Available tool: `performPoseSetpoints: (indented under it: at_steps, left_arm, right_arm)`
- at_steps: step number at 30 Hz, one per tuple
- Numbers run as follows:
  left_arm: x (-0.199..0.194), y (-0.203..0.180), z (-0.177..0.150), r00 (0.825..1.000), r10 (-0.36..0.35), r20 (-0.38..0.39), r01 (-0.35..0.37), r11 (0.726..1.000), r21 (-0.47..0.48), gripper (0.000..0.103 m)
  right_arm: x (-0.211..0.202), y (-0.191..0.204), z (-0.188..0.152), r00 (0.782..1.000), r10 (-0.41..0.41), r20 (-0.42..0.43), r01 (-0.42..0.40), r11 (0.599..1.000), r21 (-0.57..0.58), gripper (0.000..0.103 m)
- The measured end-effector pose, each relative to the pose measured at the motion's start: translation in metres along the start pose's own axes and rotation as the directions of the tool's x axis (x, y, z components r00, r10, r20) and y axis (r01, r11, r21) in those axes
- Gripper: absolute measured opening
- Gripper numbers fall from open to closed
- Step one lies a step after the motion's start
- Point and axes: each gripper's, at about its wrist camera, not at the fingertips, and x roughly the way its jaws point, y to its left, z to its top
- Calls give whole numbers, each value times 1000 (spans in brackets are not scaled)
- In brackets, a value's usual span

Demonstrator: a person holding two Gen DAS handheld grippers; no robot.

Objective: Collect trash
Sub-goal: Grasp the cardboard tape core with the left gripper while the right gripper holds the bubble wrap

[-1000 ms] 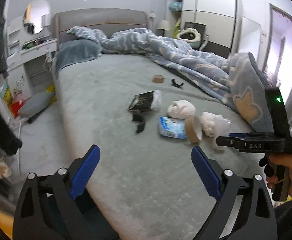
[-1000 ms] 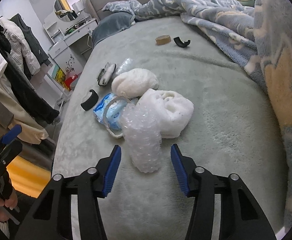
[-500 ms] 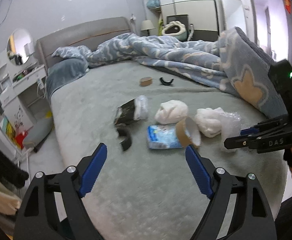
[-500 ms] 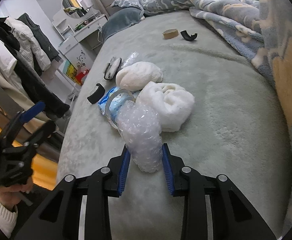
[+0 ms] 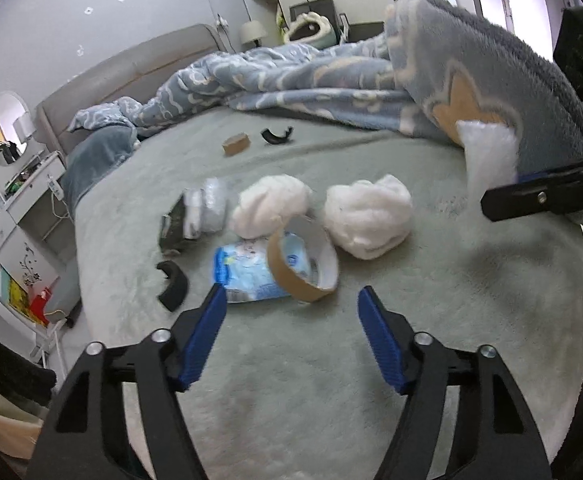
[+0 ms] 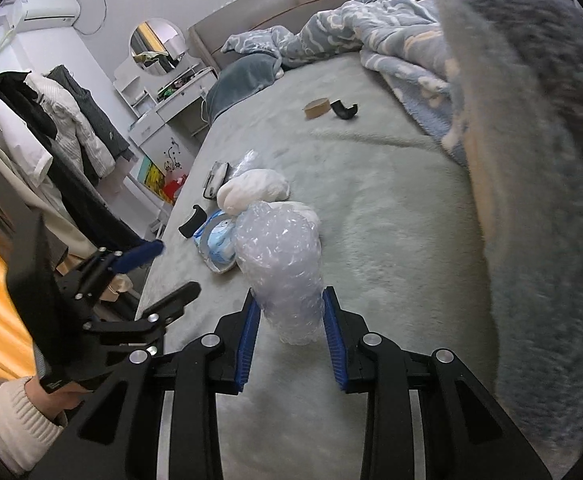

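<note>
On the grey-green bed [image 5: 331,380] lies a cluster of trash: a cardboard tape roll [image 5: 303,264] resting on a blue-and-white packet [image 5: 243,272], two white wads [image 5: 269,204] [image 5: 365,216], a black-and-clear package [image 5: 195,216] and a black curved piece [image 5: 171,284]. My left gripper [image 5: 291,290] hovers just short of the tape roll, its jaws closing with nothing between the pads. My right gripper [image 6: 290,294] is shut on a wad of bubble wrap [image 6: 279,256], held clear of the bed. Further up the bed lie a small tape roll [image 6: 316,108] and another black curved piece [image 6: 344,111].
A blue patterned blanket [image 5: 471,60] is heaped along the right side and rises close to the right gripper. Left of the bed stand a white dresser [image 6: 163,120] and hanging clothes [image 6: 51,128]. The bed's left edge drops to the floor.
The right jaws closed on the bubble wrap and lifted it off the bed, away from the pile. The left gripper moved in toward the tape roll, rolled, and its jaws narrowed.
</note>
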Motion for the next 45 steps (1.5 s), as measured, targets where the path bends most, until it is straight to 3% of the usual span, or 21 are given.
performPoseSetpoints:
  at_steps: [5,18,22,26,38,45]
  left_arm:
    - [9,-16,4,998,60,6,-60,995,78,71]
    - [30,-22,14,995,103,-3,-102,989,108,69]
    - [38,-24,17,995,102,-13,-100,988,121,63]
    - [47,-25,16,993,109,-40,-103,987,126,45]
    - [33,-7,19,999,30,-28,-29,999,32,44]
    - [20,19,9,999,-33,-36,30,995,-98,44]
  right_arm:
    - [-7,-12,-3,1000,1,9,-1,1000,21,32]
    - [-9,-12,-4,1000,10,10,-10,1000,3,32]
    - [-8,-11,-6,1000,4,8,-4,1000,-1,32]
    - [-5,-9,-6,1000,-14,-2,14,1000,-15,32]
    - [9,5,7,1000,0,-5,0,1000,-20,32]
    - [26,32,21,1000,14,-9,-14,998,-57,32]
